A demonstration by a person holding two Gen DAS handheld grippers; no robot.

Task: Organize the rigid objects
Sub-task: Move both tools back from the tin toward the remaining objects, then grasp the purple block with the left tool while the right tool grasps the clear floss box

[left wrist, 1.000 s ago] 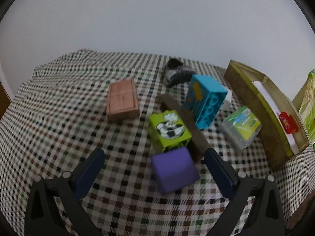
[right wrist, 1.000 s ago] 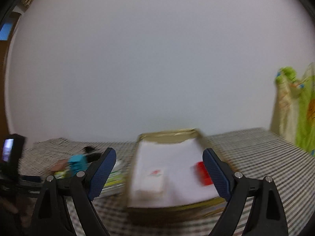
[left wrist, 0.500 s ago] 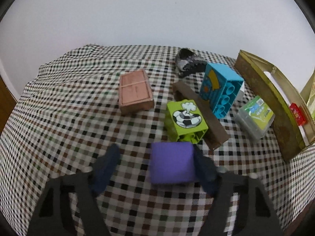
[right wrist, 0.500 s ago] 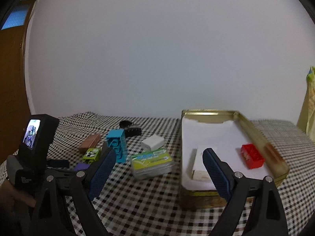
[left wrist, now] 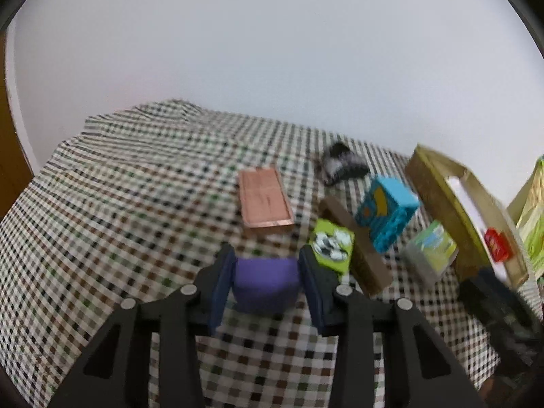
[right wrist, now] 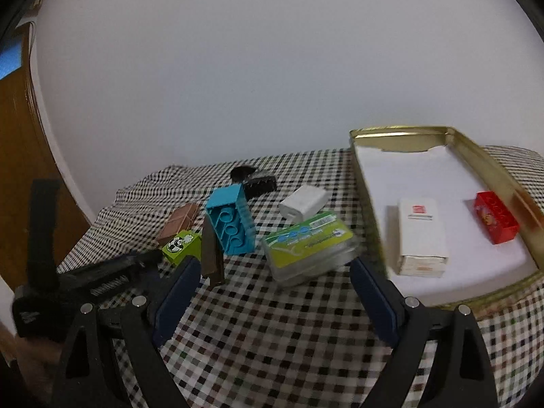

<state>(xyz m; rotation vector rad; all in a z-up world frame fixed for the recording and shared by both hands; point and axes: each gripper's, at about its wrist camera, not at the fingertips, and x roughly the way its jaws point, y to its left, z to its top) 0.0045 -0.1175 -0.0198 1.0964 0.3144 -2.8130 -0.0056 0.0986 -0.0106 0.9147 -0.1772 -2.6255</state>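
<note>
A purple block point(left wrist: 267, 282) sits between the blue pads of my left gripper point(left wrist: 267, 259). The jaws are closing and both pads press its sides. Just beyond it lie a green football block point(left wrist: 333, 246), a brown bar point(left wrist: 353, 244) and a blue brick point(left wrist: 386, 217). My right gripper point(right wrist: 273, 267) hangs open over the checked cloth, with nothing in it, just in front of a clear box with a green label point(right wrist: 309, 248). The gold tin point(right wrist: 401, 132) to the right holds a white box point(right wrist: 421, 234) and a red brick point(right wrist: 496, 217).
A pinkish-brown slab point(left wrist: 265, 200) and a black clip point(left wrist: 341, 163) lie further back on the cloth. A white adapter point(right wrist: 304, 202) sits behind the clear box. The left gripper's body point(right wrist: 102, 278) fills the left of the right wrist view. A wooden door point(right wrist: 20, 156) stands at far left.
The left jaws have come in from wide open onto the purple block. The right gripper has swung left and tilted down, so the loose objects on the cloth now show.
</note>
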